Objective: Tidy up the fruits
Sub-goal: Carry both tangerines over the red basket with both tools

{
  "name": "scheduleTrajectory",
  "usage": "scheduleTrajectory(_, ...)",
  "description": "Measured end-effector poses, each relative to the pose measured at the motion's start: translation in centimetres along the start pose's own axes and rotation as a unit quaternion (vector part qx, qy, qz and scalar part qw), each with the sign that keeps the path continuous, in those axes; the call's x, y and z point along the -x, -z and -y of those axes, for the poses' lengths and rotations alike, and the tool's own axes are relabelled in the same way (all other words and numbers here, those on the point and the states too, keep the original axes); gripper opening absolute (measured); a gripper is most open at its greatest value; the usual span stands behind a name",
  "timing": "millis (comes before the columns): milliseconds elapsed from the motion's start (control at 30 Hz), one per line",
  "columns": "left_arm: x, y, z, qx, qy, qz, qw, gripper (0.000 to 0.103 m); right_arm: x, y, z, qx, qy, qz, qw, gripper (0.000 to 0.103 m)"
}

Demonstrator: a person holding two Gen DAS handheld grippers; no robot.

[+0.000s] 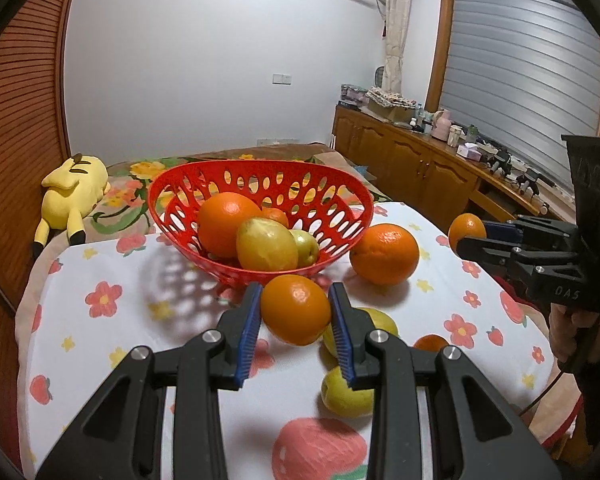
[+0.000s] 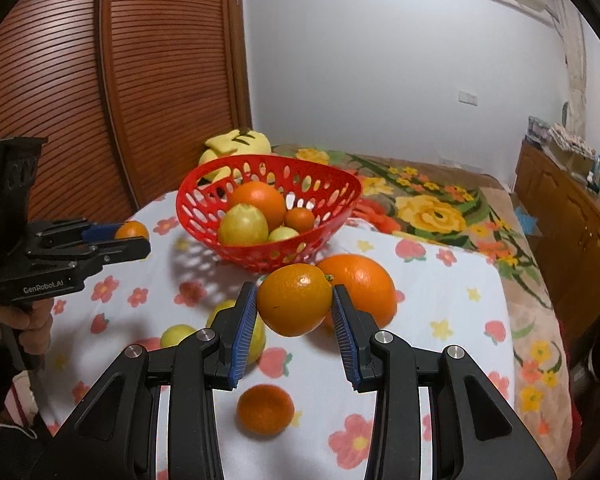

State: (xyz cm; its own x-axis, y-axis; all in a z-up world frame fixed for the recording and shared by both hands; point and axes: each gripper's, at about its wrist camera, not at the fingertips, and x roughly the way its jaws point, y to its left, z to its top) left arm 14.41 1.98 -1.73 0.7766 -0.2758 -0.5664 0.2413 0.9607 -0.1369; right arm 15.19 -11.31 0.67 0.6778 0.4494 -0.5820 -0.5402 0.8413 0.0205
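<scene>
My left gripper is shut on an orange, held above the flowered tablecloth just in front of the red perforated basket. My right gripper is shut on another orange, also lifted off the cloth in front of the basket. Each gripper shows in the other's view: the right one at the right edge, the left one at the left edge. In the basket lie a big orange, a small tangerine and two yellow-green fruits.
On the cloth lie a large orange, a tangerine and two yellow-green fruits. A yellow plush toy lies on the bed behind the table. A wooden cabinet with clutter stands at the right, a slatted wooden door at the left.
</scene>
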Motion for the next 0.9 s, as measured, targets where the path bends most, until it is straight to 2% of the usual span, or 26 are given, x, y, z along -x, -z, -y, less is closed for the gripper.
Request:
scheduleTrajectory(300, -1.8, -1.1, -0.7, -0.002, -0.006, -0.01, 0.9999, 0.031, -1.8, -2.3, -0.3, 0.027, -0.002, -0.003, 1.0, 0.037)
scheduleTrajectory(633, -3.7, -3.1, -2.5, 0.003, -0.01, -0.011, 0.9999, 0.031, -5.9, -4.9, 0.3, 0.048, -0.014, -0.018, 0.999, 0.037)
scheduleTrajectory(900, -6.6, -4.1, -3.9, 0.009, -0.008, -0.029, 0.9995, 0.031, -9.3, -6.3, 1.1, 0.059, -0.019, -0.036, 0.997, 0.037)
